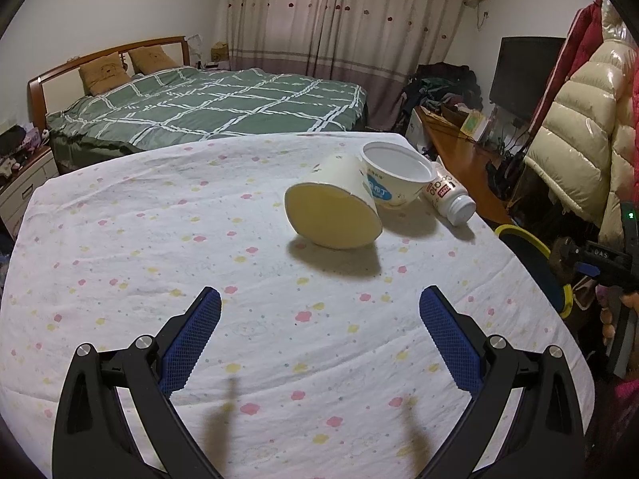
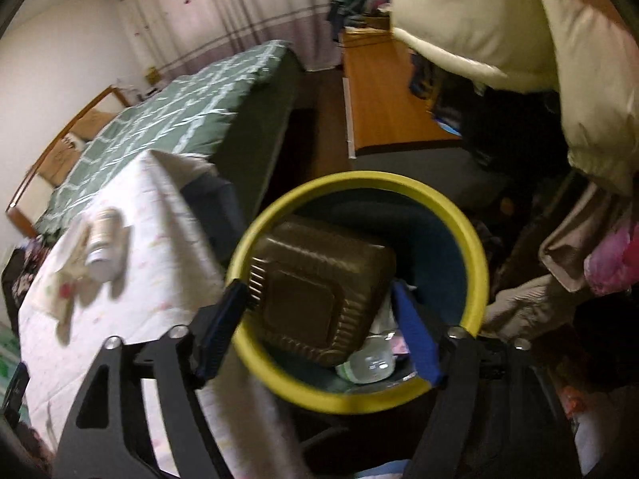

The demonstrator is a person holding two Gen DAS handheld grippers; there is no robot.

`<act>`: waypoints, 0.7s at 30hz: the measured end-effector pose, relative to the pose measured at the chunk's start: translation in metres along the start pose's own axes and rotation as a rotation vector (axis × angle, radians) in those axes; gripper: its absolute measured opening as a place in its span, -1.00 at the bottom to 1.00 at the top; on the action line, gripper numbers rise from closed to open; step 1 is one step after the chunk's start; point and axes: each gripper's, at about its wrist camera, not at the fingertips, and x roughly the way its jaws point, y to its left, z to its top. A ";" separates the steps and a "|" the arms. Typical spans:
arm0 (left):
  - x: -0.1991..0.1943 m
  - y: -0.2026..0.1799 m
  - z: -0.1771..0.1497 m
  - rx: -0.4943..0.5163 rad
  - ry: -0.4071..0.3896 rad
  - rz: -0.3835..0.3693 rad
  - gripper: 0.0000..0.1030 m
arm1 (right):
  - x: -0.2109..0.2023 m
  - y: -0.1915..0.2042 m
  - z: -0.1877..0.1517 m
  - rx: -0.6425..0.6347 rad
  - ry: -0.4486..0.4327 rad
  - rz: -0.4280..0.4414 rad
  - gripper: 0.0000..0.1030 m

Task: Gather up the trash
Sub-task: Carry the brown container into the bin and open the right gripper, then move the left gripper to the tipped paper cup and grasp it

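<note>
The bin [image 2: 477, 247] already held a brown tray [image 2: 315, 287] and a clear bottle [image 2: 369, 361]. Left of the bin, two paper bowls [image 1: 333, 209] and a white bottle [image 1: 449, 195] remained on the flowered tablecloth [image 1: 159, 239]. The left gripper [image 1: 319, 311] and the right gripper [image 2: 319, 319], above the bin, both had their jaws spread, empty. A green bed [image 1: 223, 103] stood beyond.

Flowered tablecloth [image 1: 159, 239] carries two bowls [image 1: 333, 215] (one tipped) and bottle [image 1: 449, 195].
</note>
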 end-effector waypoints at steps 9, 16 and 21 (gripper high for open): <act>0.004 -0.005 -0.001 0.020 0.015 -0.004 0.90 | 0.004 -0.013 -0.006 0.042 0.006 0.033 0.61; 0.014 -0.015 0.006 0.047 0.096 -0.043 0.90 | 0.011 -0.003 -0.009 0.013 0.043 0.062 0.61; 0.030 -0.028 0.037 0.104 0.178 -0.003 0.90 | 0.012 0.002 -0.008 -0.009 0.060 0.080 0.61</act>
